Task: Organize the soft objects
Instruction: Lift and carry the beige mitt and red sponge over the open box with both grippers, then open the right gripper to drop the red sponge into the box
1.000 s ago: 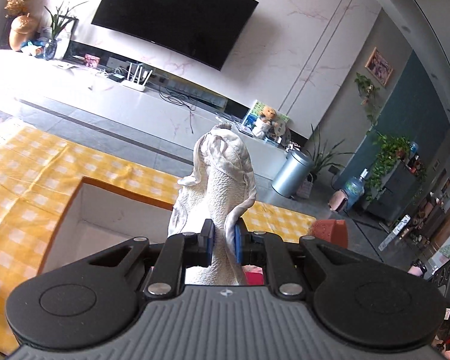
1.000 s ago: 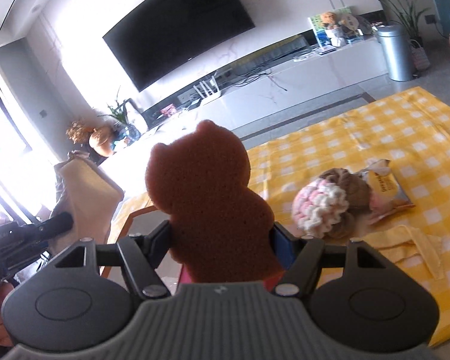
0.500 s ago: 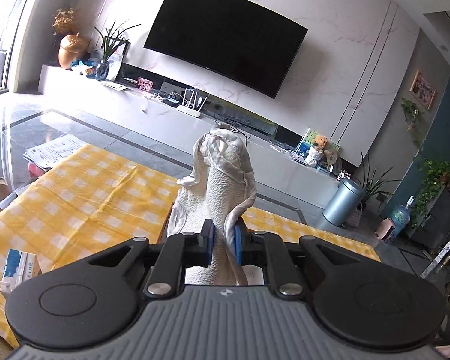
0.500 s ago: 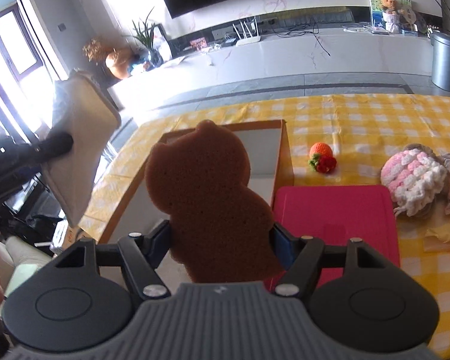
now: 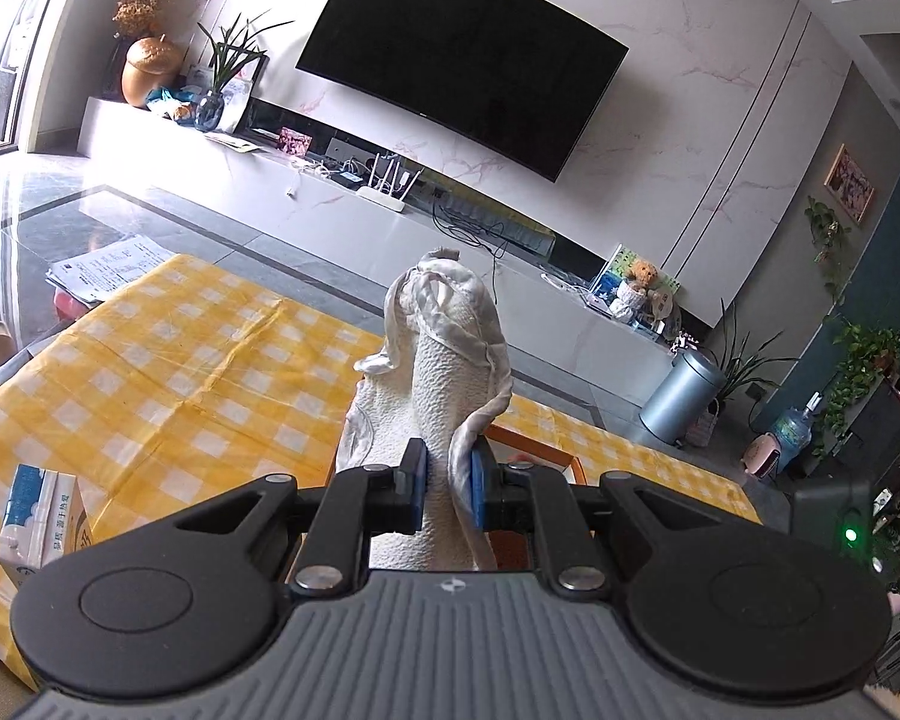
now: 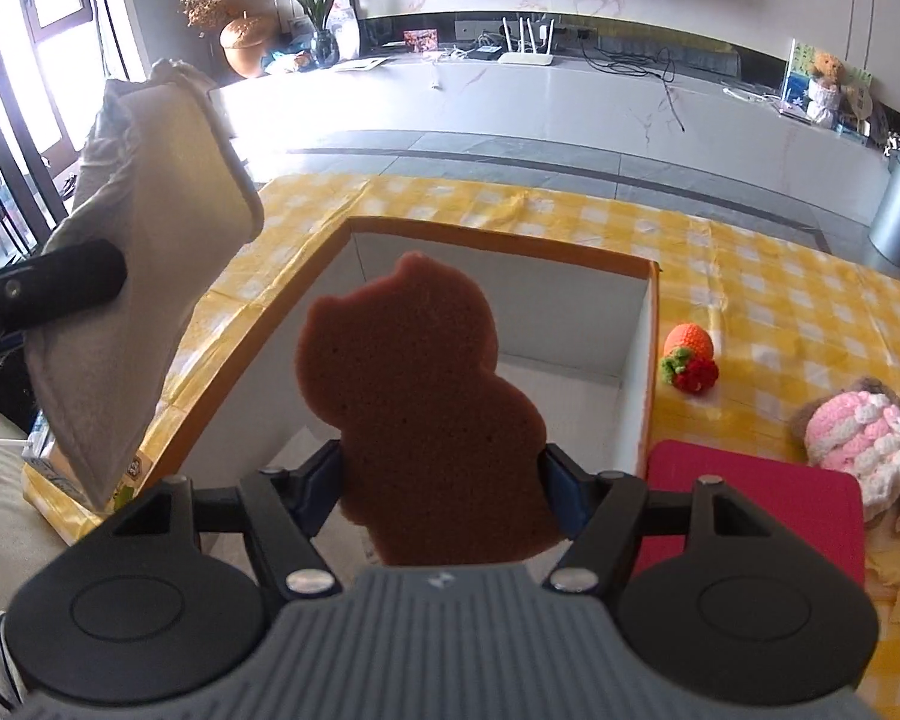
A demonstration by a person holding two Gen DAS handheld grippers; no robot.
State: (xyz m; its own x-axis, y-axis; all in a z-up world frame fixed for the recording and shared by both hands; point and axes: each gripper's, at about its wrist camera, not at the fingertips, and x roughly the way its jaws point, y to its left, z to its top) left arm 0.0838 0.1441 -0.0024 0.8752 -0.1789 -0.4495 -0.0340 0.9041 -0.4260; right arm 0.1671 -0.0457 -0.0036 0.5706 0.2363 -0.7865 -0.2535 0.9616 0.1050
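Left gripper (image 5: 447, 495) pinches a white folded cloth (image 5: 444, 372), long axis upright, free end upward, above the yellow checked tablecloth (image 5: 168, 372). Right gripper (image 6: 444, 483) clamps a brown bear-shaped sponge (image 6: 423, 402), head upward, over the open white box (image 6: 570, 324).

This is a home living room: a large wall-mounted television (image 5: 462, 69) hangs on a marble-look wall above a long low media console (image 6: 570, 102). Houseplants (image 5: 858, 372), what looks like a teddy bear (image 5: 639, 285) and a yellow checked cloth over the tabletop (image 5: 168, 372) add to the domestic feel.
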